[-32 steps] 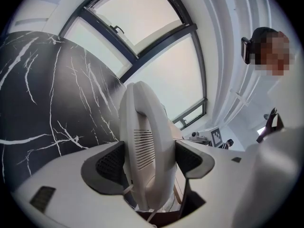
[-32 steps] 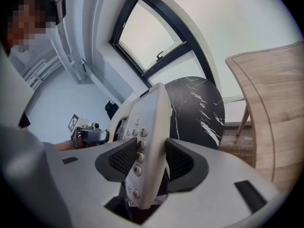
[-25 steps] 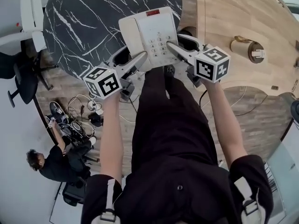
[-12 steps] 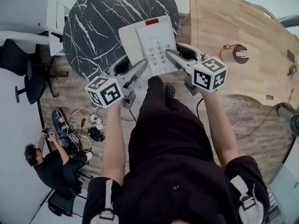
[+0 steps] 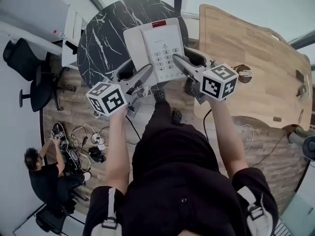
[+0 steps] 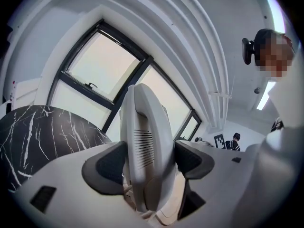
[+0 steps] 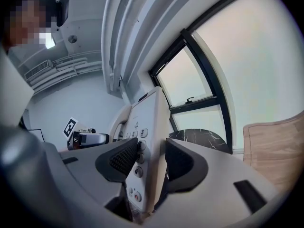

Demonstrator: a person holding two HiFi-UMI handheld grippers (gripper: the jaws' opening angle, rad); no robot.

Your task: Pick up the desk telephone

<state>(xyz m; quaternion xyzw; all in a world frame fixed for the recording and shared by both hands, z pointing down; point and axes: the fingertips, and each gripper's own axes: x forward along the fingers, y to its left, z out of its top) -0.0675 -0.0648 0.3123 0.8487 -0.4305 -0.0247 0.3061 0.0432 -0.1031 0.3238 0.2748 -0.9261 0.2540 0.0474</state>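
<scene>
My left gripper (image 5: pixel 143 74) and right gripper (image 5: pixel 180 63), both near level, clamp the smooth, boxy white plastic desk telephone (image 5: pixel 158 47) by opposite edges.

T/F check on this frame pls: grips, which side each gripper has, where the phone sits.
1. The left gripper and the right gripper are both shut on the desk telephone. True.
2. The left gripper holds the keypad side. False: it clamps the handset side; the right gripper has the keypad edge.
3. The telephone rests on the wooden table. False: it is held up between the grippers, over the black marble table.
4. The handset sits on the phone's base. True.
</scene>
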